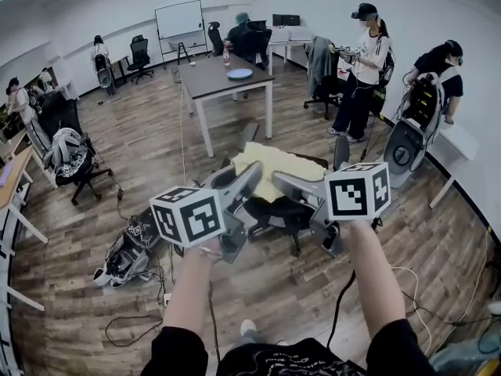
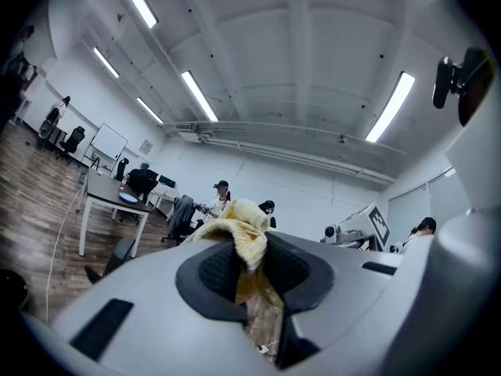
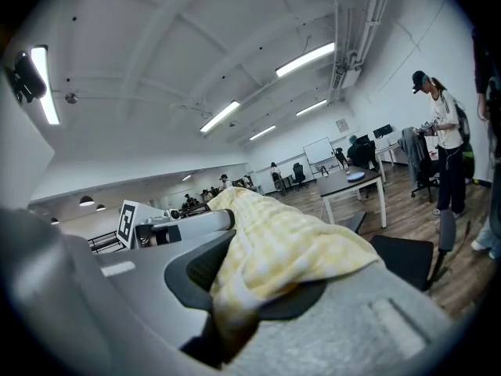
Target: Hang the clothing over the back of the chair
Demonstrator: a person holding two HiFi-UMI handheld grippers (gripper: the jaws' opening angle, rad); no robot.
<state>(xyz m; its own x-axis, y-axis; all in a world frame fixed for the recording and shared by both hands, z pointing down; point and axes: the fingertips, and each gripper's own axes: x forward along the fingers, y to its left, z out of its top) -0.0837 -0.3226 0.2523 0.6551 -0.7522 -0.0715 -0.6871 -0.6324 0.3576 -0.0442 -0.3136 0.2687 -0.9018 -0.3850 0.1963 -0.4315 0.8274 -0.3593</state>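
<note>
A pale yellow checked garment [image 1: 274, 167] is stretched between my two grippers, just above a black office chair [image 1: 275, 212]. My left gripper [image 1: 252, 174] is shut on one bunched edge of the garment [image 2: 239, 237], which rises from between its dark pads [image 2: 215, 272]. My right gripper [image 1: 280, 182] is shut on the other edge, and the cloth [image 3: 290, 237] drapes over its jaws. The chair's seat [image 3: 403, 261] lies below and beyond the right gripper. I cannot tell whether the garment touches the chair.
A brown table [image 1: 211, 81] with a blue plate [image 1: 239, 74] stands beyond the chair. Two people [image 1: 364, 61] stand at the right by other chairs. A chair piled with clothes [image 1: 70, 159] is at the left. Cables and a device [image 1: 129, 257] lie on the floor near my left.
</note>
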